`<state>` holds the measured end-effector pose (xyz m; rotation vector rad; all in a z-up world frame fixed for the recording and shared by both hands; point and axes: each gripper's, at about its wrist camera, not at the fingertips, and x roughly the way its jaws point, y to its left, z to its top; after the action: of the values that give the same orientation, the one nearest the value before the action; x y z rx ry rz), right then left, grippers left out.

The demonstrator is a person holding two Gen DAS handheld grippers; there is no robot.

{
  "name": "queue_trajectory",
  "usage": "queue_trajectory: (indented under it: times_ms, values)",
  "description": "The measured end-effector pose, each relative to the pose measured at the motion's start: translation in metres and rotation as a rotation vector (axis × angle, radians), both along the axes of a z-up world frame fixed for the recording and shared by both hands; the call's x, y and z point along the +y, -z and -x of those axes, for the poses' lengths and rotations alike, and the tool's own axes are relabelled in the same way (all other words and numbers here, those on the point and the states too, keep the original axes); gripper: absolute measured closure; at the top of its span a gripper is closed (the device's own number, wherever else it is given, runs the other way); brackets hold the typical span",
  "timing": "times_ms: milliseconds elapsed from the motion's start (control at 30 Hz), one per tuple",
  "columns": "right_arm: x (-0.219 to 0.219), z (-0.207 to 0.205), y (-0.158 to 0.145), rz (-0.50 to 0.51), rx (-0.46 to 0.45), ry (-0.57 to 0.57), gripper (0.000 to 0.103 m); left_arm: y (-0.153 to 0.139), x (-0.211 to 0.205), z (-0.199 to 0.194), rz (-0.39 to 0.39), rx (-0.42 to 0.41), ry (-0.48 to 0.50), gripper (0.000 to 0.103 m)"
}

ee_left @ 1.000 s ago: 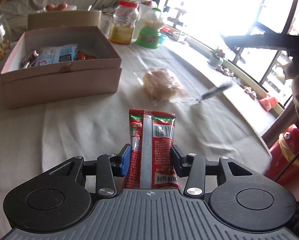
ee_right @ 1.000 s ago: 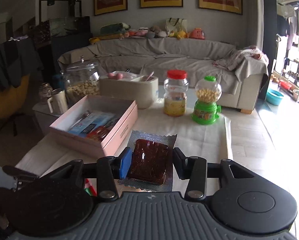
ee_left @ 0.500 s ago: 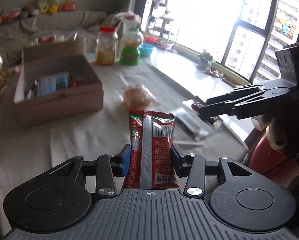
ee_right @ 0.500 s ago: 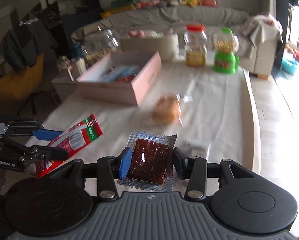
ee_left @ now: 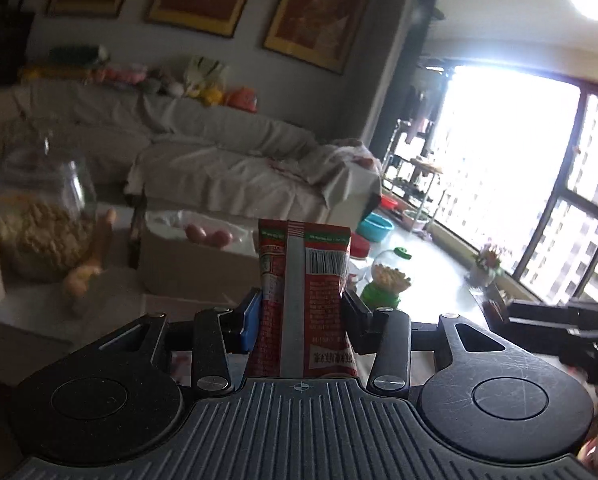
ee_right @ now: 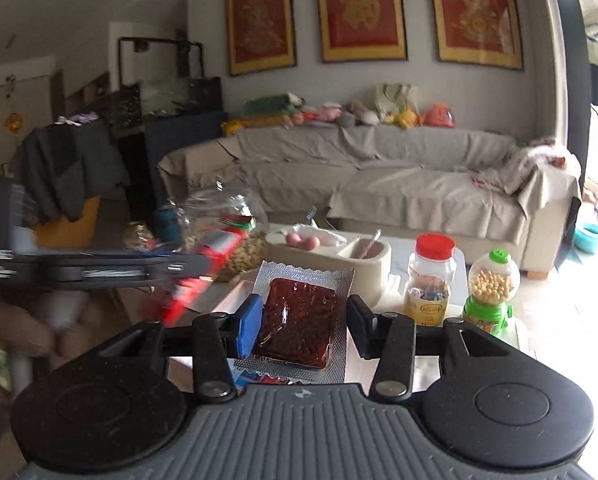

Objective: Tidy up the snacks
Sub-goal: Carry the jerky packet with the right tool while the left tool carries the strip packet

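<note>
My left gripper (ee_left: 301, 312) is shut on a red snack packet (ee_left: 305, 292) that stands upright between its pads, barcode side facing the camera. My right gripper (ee_right: 301, 320) is shut on a flat silver-edged pack with a dark red slab inside (ee_right: 299, 316). Both are held up in the air in front of the far end of the table. In the right wrist view the left gripper (ee_right: 99, 268) shows blurred at the left, and its red packet (ee_right: 203, 276) sticks out. The right gripper's fingers (ee_left: 547, 316) reach in from the right edge of the left wrist view.
At the table's far end stand a glass jar of snacks (ee_left: 39, 216), a beige box with eggs (ee_right: 327, 244), a red-lidded jar (ee_right: 429, 280) and a green candy dispenser (ee_right: 491, 292). A covered sofa (ee_right: 379, 184) lies behind. Packets (ee_right: 259, 378) show just below my right fingers.
Both grippers have risen and both views tilt up toward the sofa and wall. The tabletop and pink box have dropped out of view. Each gripper still holds its packet.
</note>
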<state>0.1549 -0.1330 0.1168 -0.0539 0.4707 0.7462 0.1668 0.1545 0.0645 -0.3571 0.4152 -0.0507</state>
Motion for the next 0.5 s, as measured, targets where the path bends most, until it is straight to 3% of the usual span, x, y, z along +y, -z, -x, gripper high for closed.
queue_trajectory:
  times_ms: [100, 133, 200, 267, 300, 433, 500]
  values:
    - [0.014, -0.022, 0.012, 0.028, 0.058, 0.028, 0.057, 0.053, 0.015, -0.049, 0.166, 0.133, 0.041, 0.054]
    - [0.017, -0.027, 0.014, 0.043, 0.063, 0.043, 0.057, 0.071, 0.017, -0.061, 0.167, 0.198, 0.071, 0.054]
    - [0.025, -0.038, 0.024, 0.081, 0.064, 0.07, 0.057, 0.099, 0.012, -0.076, 0.049, 0.286, 0.061, 0.052]
    - [0.035, -0.05, 0.036, 0.107, 0.08, 0.075, 0.057, 0.109, 0.011, -0.075, -0.1, 0.276, -0.023, 0.052]
    - [0.041, -0.057, 0.042, 0.113, 0.097, 0.073, 0.057, 0.109, 0.015, -0.071, -0.126, 0.25, -0.058, 0.052]
    - [0.073, -0.082, 0.066, 0.128, 0.167, 0.037, 0.057, 0.097, 0.047, -0.054, -0.048, 0.186, -0.073, 0.051]
    - [0.095, -0.095, 0.078, 0.13, 0.199, 0.024, 0.057, 0.1, 0.047, -0.059, -0.095, 0.237, 0.003, 0.051]
